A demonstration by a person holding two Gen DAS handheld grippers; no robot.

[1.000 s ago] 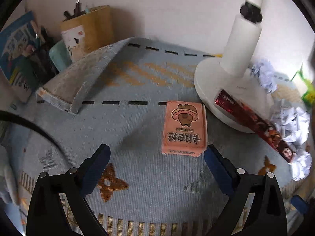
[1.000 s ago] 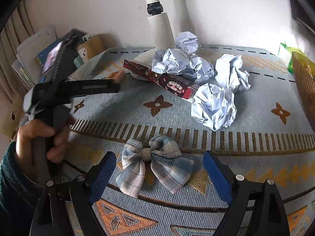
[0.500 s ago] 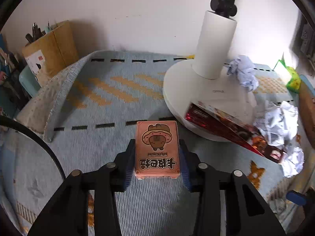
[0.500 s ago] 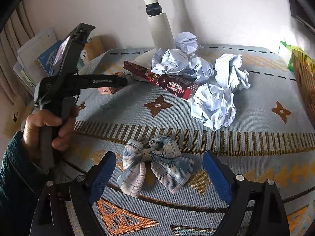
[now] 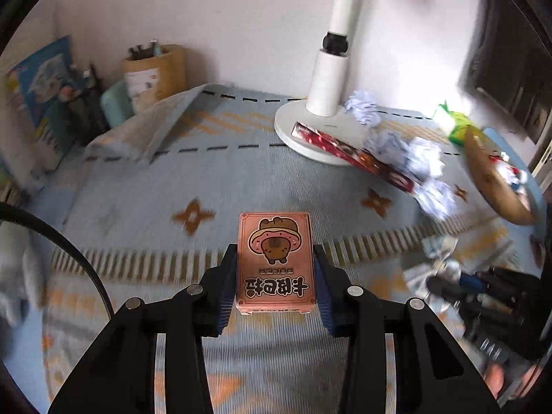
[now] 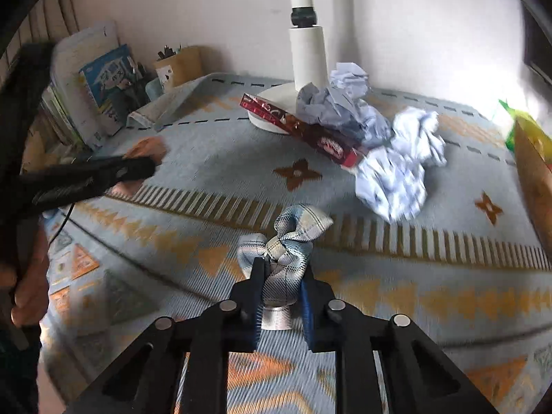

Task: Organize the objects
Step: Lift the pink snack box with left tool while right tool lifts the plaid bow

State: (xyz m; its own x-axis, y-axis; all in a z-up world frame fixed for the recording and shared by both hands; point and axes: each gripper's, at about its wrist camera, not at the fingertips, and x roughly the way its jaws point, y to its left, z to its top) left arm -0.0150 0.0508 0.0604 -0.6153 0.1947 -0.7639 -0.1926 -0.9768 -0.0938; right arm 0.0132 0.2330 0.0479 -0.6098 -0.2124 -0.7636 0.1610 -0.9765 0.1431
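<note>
An orange card box [image 5: 275,262] with a cartoon animal on it is clamped between the pads of my left gripper [image 5: 275,276], lifted a little above the patterned blue cloth [image 5: 145,200]. In the right wrist view the same box [image 6: 146,147] shows orange behind the left gripper's black finger [image 6: 103,172] at the left. My right gripper [image 6: 281,279] is shut on a plaid blue-grey bow [image 6: 288,245], bunched up between its pads above the cloth [image 6: 214,179].
A white lamp base [image 5: 310,131] stands at the back with a long red box [image 6: 303,131] leaning on it. Crumpled paper balls [image 6: 396,165] lie to the right. A pen holder [image 5: 155,72] and books [image 6: 100,86] stand back left. A woven basket [image 5: 493,179] sits at the right.
My left gripper closed on the orange card box and pulled it back and up from near the lamp. My right gripper closed on the bow, which bunched up between the pads.
</note>
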